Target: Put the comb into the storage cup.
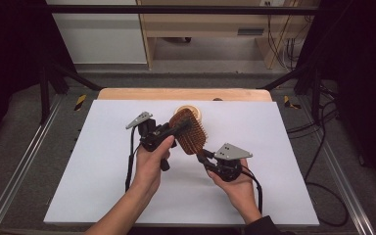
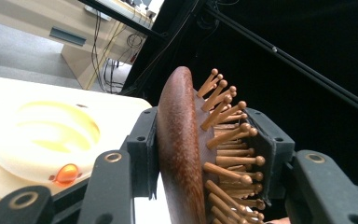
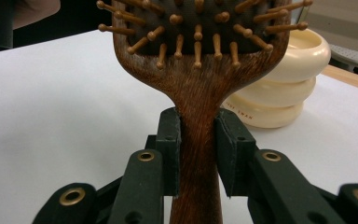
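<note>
— Where do we stand with the wooden hairbrush (image 1: pixel 188 131)?

— Mid-handover, as we read it. We hold it off the bench (image 1: pixel 103 161), between both tools. The left tongs (image 1: pixel 176 128) are clamped across the brush head, one jaw on the smooth back, the other against the pins (image 2: pixel 223 140). The right tongs (image 1: pixel 201 154) are clamped on the handle (image 3: pixel 198 154), just below the head.

— And the next move?

— Our judgement: one grip must let go before the brush can travel. Opening the left tongs would leave the handle grip carrying all the weight, so that clamp must stay firm, or the head may droop.

— The surroundings?

— A white sheet covers the bench, with a bare wooden strip at the far edge. A cream ringed container (image 1: pixel 190 110) sits behind the brush, near that edge. Beyond are grey floor, pale wood furniture (image 1: pixel 210 24), loose cables (image 1: pixel 323 127) and black curtains either side.
</note>
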